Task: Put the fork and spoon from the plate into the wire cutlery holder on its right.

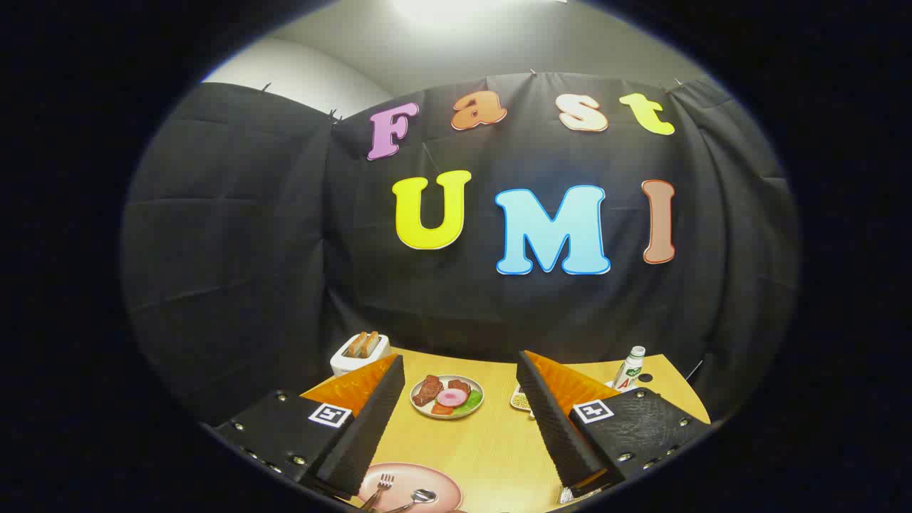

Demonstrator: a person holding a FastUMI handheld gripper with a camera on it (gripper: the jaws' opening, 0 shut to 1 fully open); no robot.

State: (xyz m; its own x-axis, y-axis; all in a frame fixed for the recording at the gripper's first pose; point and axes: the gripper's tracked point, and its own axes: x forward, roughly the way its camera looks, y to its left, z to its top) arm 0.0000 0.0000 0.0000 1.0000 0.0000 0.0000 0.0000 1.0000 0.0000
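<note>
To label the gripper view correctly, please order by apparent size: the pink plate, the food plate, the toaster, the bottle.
1. Pink plate, nearest, partly cut off.
2. Food plate.
3. Toaster, close to the food plate, unsure.
4. Bottle.
Gripper open.

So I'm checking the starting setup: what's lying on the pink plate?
On the pink plate lie a fork and a spoon, between the open gripper's fingers. Their handle ends and the plate's near rim are cut from sight.

Jaws wide apart, bare bench (484, 449) between them; food plate (447, 397) beyond, toaster (360, 354) far left, bottle (629, 368) far right.
</note>
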